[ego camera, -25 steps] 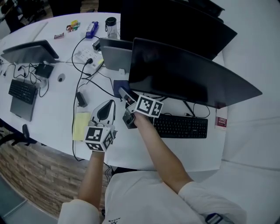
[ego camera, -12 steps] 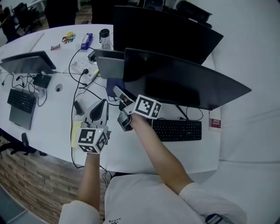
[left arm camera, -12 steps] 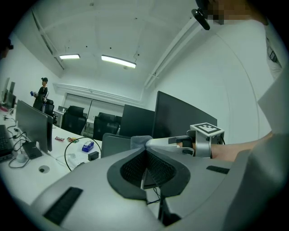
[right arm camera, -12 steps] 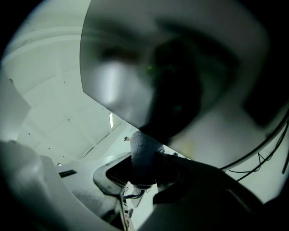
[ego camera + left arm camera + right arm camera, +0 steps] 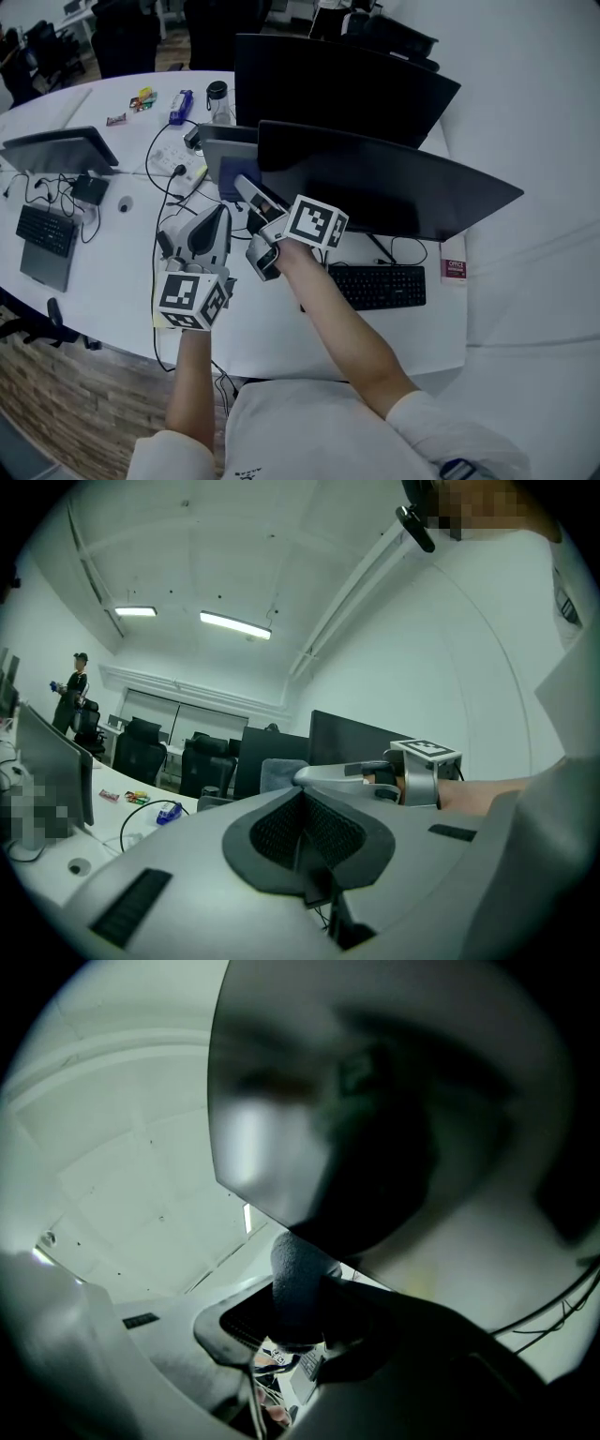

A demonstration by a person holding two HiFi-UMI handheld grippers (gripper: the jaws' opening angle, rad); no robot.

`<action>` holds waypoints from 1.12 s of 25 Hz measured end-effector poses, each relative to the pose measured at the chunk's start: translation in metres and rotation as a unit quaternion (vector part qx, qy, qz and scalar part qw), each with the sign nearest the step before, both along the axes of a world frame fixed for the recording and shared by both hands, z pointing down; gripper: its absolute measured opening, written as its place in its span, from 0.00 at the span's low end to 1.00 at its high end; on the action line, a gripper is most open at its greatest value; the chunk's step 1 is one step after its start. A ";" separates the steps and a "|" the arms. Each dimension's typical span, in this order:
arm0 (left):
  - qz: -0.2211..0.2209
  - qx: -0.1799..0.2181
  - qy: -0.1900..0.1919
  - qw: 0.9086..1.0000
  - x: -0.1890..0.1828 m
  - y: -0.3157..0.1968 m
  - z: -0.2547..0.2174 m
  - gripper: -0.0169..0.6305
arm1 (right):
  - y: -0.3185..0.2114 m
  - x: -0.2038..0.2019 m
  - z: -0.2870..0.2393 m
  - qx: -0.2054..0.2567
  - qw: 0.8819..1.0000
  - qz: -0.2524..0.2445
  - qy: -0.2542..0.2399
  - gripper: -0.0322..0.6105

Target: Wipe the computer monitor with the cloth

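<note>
The dark monitor (image 5: pixel 384 187) stands on the white desk (image 5: pixel 122 253), its screen filling the right gripper view (image 5: pixel 328 1101) from close up. My right gripper (image 5: pixel 247 193) is shut on a dark blue-grey cloth (image 5: pixel 232 176) at the monitor's lower left corner. The cloth (image 5: pixel 298 1274) bulges between the jaws of that gripper (image 5: pixel 295 1309). My left gripper (image 5: pixel 214 228) hovers just left of it, shut and holding nothing (image 5: pixel 305 832). The left gripper view also shows the right gripper (image 5: pixel 323 774), the cloth (image 5: pixel 279 772) and the monitor (image 5: pixel 361 744).
A black keyboard (image 5: pixel 375 286) lies under the monitor, a red-and-white card (image 5: pixel 454 270) to its right. A second monitor (image 5: pixel 347 80) stands behind. On the left are a power strip (image 5: pixel 178 161), cables, a bottle (image 5: pixel 217 101), another screen (image 5: pixel 61 150) and keyboard (image 5: pixel 42 230).
The right gripper has carried the cloth up and back to the monitor's lower left corner. The left gripper has stayed shut beside it. The head view has shifted.
</note>
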State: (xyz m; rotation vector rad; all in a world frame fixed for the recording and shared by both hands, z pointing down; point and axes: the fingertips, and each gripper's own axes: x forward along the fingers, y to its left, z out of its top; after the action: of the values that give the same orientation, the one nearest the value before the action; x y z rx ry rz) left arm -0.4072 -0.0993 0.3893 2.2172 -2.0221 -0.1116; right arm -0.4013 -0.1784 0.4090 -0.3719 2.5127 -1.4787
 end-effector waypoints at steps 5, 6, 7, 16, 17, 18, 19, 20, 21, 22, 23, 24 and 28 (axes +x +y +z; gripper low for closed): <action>0.001 0.019 -0.005 1.000 0.003 -0.001 -0.020 0.03 | -0.005 -0.002 -0.036 0.017 1.000 0.002 -0.015 0.26; 0.000 0.022 -0.005 1.000 0.003 -0.002 -0.024 0.03 | -0.005 -0.003 -0.043 0.021 1.000 0.002 -0.019 0.26; -0.001 0.025 -0.006 1.000 0.003 -0.002 -0.027 0.03 | -0.006 -0.003 -0.051 0.024 0.999 0.002 -0.024 0.26; -0.005 0.059 -0.011 0.998 0.007 -0.007 -0.057 0.03 | -0.005 -0.003 -0.106 0.085 0.996 -0.009 -0.041 0.26; -0.004 0.061 -0.012 0.998 0.007 -0.008 -0.060 0.03 | -0.004 -0.001 -0.113 0.096 0.994 -0.010 -0.041 0.26; -0.004 0.064 -0.012 0.998 0.008 -0.008 -0.063 0.03 | -0.003 0.001 -0.120 0.109 0.993 -0.009 -0.041 0.26; -0.003 0.066 -0.012 0.998 0.008 -0.009 -0.065 0.03 | -0.003 0.005 -0.127 0.126 0.991 -0.006 -0.039 0.26; -0.002 0.068 -0.013 0.998 0.009 -0.010 -0.066 0.03 | -0.004 0.009 -0.135 0.145 0.989 -0.001 -0.035 0.26; -0.001 0.069 -0.013 0.998 0.010 -0.011 -0.067 0.03 | -0.006 0.014 -0.143 0.167 0.985 0.005 -0.028 0.26; 0.001 0.070 -0.013 0.997 0.011 -0.012 -0.069 0.03 | -0.008 0.020 -0.151 0.193 0.981 0.013 -0.020 0.26; 0.003 0.071 -0.013 0.997 0.013 -0.012 -0.070 0.03 | -0.009 0.026 -0.161 0.223 0.975 0.020 -0.008 0.26; 0.005 0.073 -0.013 0.997 0.015 -0.013 -0.071 0.03 | -0.011 0.032 -0.170 0.257 0.966 0.029 0.007 0.26; 0.014 0.075 -0.013 0.997 0.022 -0.016 -0.071 0.03 | -0.017 0.051 -0.199 0.433 0.889 0.074 0.126 0.26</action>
State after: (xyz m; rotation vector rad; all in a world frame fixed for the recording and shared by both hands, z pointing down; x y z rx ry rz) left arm -0.3855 -0.1151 0.3183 2.3457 -2.0575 -0.2406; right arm -0.3507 -0.1951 0.2101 -0.5830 2.9303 -0.1599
